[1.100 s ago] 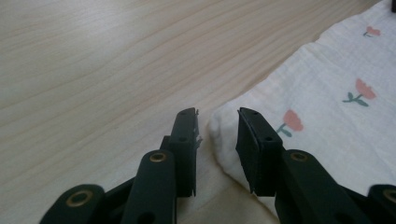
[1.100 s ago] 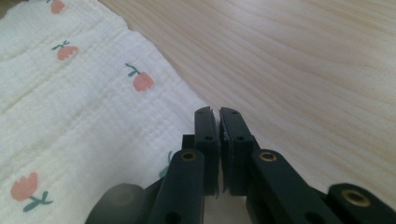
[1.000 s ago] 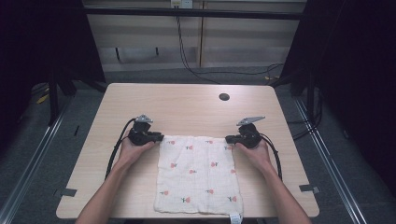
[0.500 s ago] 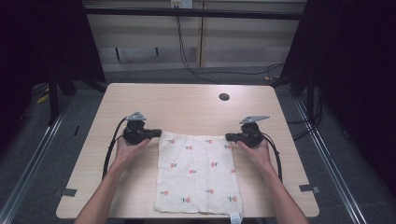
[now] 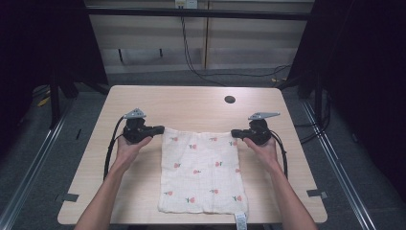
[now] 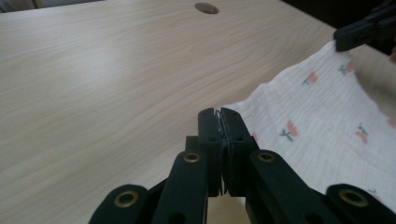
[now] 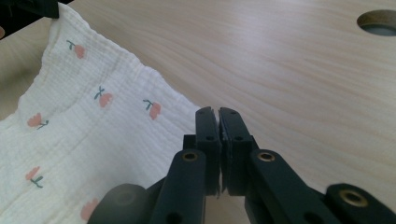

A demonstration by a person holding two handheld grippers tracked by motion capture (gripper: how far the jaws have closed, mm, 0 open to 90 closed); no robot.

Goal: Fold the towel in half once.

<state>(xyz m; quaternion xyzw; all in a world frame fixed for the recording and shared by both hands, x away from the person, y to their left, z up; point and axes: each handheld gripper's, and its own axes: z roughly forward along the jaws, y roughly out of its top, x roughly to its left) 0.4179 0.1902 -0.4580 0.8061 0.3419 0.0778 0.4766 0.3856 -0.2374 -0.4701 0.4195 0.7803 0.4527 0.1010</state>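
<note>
Light wood tabletop w/ a round cable hole far right; dark room, grey floor, black cables along far wall. White cloth w/ small red flower print lies near-centre, white tag at near edge, writing unreadable. Left gripper & right gripper: jaws pinching the cloth's far corners.
</note>
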